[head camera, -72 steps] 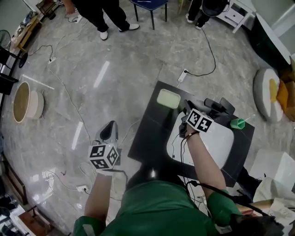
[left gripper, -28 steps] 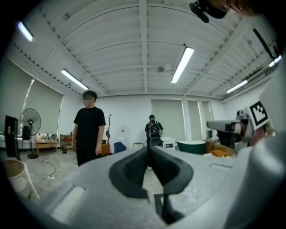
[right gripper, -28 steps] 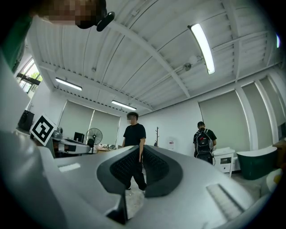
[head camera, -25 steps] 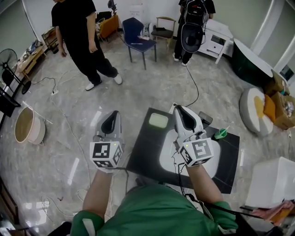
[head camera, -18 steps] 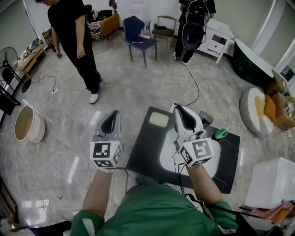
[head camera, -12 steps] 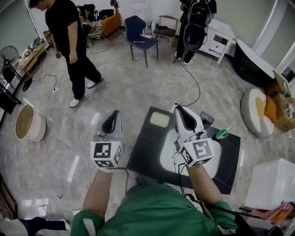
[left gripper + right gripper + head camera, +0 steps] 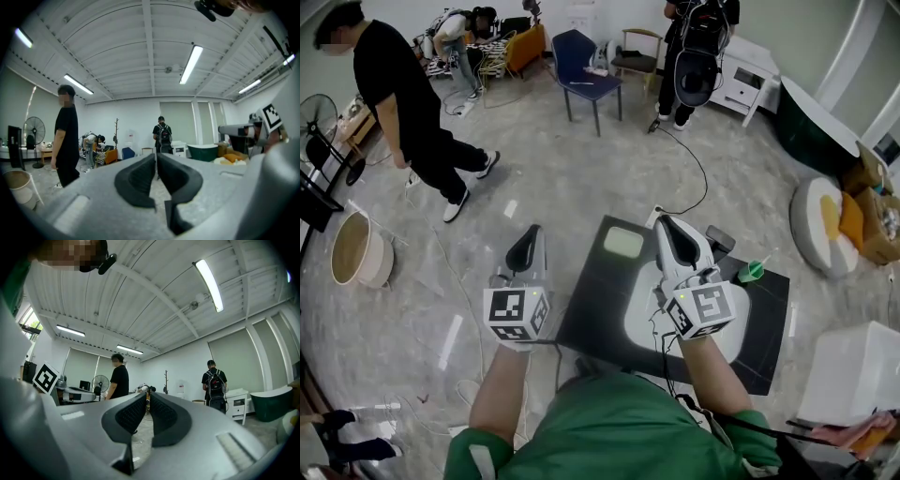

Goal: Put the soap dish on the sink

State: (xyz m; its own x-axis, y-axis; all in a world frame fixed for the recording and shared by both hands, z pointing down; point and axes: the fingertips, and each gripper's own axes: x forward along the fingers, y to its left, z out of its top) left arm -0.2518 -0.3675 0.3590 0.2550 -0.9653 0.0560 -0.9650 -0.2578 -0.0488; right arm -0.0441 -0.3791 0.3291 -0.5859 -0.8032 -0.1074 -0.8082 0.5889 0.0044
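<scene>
my left gripper (image 7: pixel 527 239) hangs over the floor (image 7: pixel 581 169), jaws pressed together on nothing. to its right the pale green soap dish (image 7: pixel 623 243) lies on the dark counter (image 7: pixel 591 309), at the far left corner, beside the white sink (image 7: pixel 734 323). my right gripper (image 7: pixel 667 227), jaws closed and empty too, is above the sink's left edge.

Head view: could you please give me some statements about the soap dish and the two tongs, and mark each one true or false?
1. The soap dish lies on the black counter. True.
2. The right tongs hold the soap dish. False: they are shut on nothing and raised above the white basin.
3. The left tongs are wide open. False: they are shut and empty.
4. The soap dish lies beside the white basin, not inside it. True.
</scene>
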